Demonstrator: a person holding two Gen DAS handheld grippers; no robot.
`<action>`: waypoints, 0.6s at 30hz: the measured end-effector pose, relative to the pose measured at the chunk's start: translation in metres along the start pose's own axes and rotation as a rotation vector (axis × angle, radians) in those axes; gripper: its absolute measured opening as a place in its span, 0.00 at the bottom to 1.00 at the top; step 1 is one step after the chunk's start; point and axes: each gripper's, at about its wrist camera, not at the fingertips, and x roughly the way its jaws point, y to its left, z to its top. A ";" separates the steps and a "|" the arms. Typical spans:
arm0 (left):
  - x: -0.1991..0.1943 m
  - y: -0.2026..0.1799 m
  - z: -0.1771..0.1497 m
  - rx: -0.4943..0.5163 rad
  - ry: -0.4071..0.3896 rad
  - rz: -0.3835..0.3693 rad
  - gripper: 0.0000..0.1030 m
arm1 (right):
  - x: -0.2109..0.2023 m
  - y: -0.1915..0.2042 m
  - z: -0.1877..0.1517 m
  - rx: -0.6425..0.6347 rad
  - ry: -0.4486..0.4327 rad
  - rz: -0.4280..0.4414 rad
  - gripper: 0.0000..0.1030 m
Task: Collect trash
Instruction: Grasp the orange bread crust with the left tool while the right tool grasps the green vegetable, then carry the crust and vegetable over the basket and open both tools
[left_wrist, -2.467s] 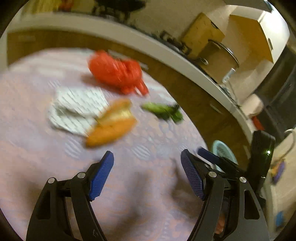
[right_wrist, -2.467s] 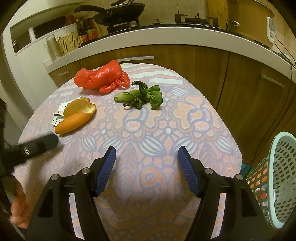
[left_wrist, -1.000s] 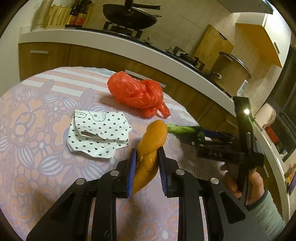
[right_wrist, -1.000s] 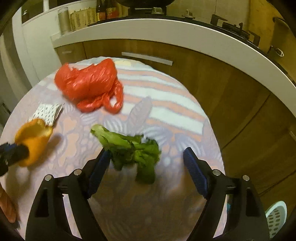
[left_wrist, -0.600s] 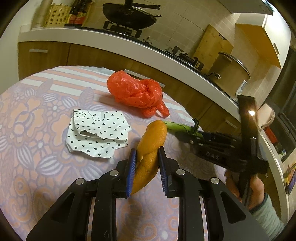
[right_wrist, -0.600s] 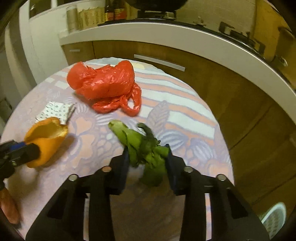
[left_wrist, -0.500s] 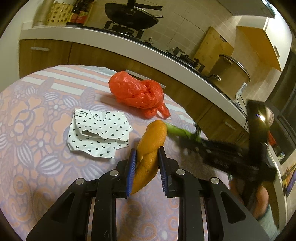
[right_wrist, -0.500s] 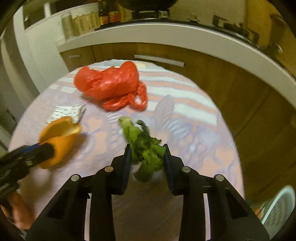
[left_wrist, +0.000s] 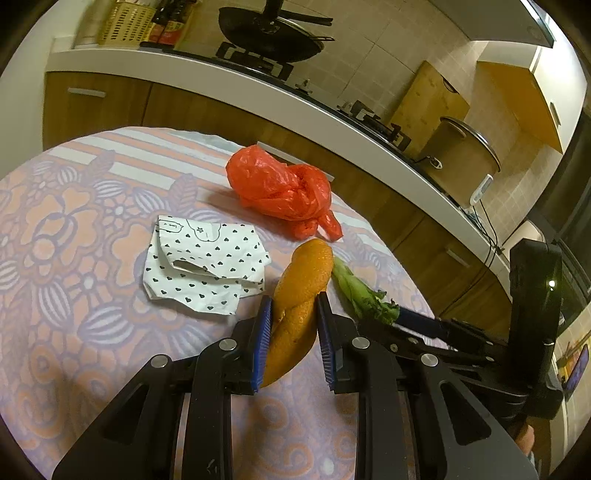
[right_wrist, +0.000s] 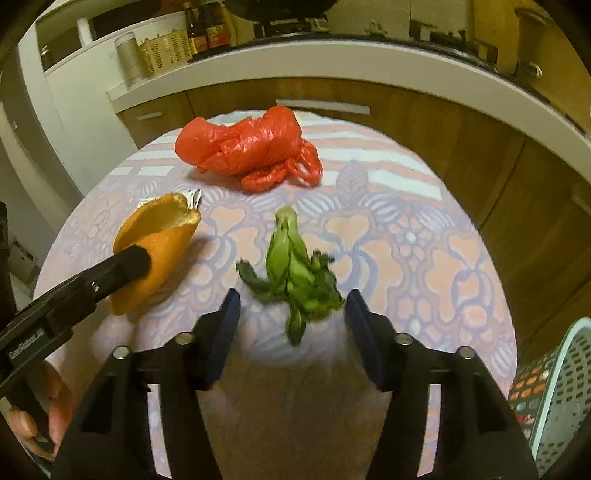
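1. The orange peel (left_wrist: 301, 291) is clamped between the blue pads of the left gripper (left_wrist: 293, 332), whose jaws stand narrow and press on both its sides. Its lower end is hidden behind the left pad, so whether it touches the cloth cannot be told.
2. In the right wrist view the peel (right_wrist: 155, 251) shows its hollow inside, and one dark finger (right_wrist: 129, 264) of the left gripper covers its near part.
3. The green vegetable scrap (right_wrist: 295, 277) lies on the tablecloth (right_wrist: 424, 258) in front of the right gripper (right_wrist: 291, 317). Its jaws have just been opening and now stand apart on either side of the leafy end, with no pad pressing on it. The scrap is blurred, so its leaf edges are hard to make out.
4. In the left wrist view the scrap (left_wrist: 360, 293) lies just beside the peel, its far end covered by the right gripper.
5. The heart-print paper (left_wrist: 205, 264) lies crumpled just left of the peel; in the right wrist view only a corner shows behind the peel.
6. The red plastic bag (right_wrist: 251, 149) sits bunched near the far table edge, apart from the other items.
7. A perforated basket (right_wrist: 565, 380) is cut off at the lower right edge of the right wrist view; its contents cannot be made out.
8. Part of a hand (right_wrist: 40, 417) shows at the lower left, mostly out of frame.
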 end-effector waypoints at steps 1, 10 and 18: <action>0.001 0.000 0.000 0.000 0.000 -0.001 0.22 | 0.002 0.001 0.002 -0.009 -0.011 -0.003 0.55; -0.008 -0.008 0.001 0.029 -0.036 -0.001 0.22 | -0.001 -0.007 0.008 0.034 -0.047 0.011 0.16; -0.022 -0.078 -0.006 0.135 -0.029 -0.111 0.22 | -0.082 -0.058 -0.012 0.117 -0.194 -0.036 0.15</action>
